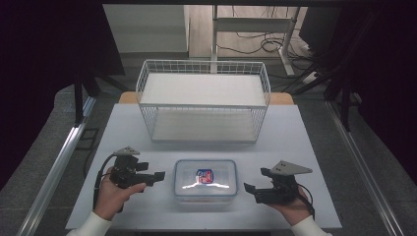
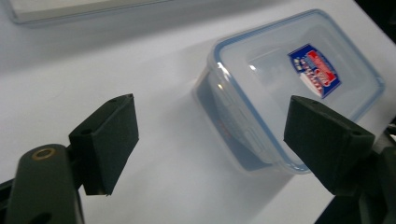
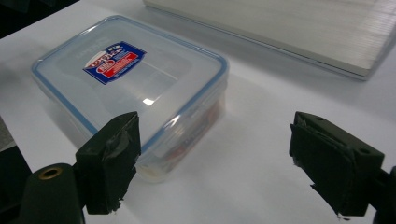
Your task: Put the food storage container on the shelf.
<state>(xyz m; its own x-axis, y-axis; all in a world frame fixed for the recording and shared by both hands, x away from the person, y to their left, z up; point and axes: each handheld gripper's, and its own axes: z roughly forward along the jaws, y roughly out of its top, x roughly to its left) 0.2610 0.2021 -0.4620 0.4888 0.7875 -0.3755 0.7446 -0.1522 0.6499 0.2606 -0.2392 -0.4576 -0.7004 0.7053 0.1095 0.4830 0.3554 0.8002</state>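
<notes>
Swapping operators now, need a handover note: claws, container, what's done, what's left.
Left claw: open, nothing between the jaws, just left of the clear lidded food container.
Right claw: open, holding nothing, just right of the container.
Container: lid on, on the white table between both claws, at the near edge.
Wire basket: behind the container, holding nothing.
Done: claws set on either side of the container.
Left: probably grip and move the container; neither claw touches it.
</notes>
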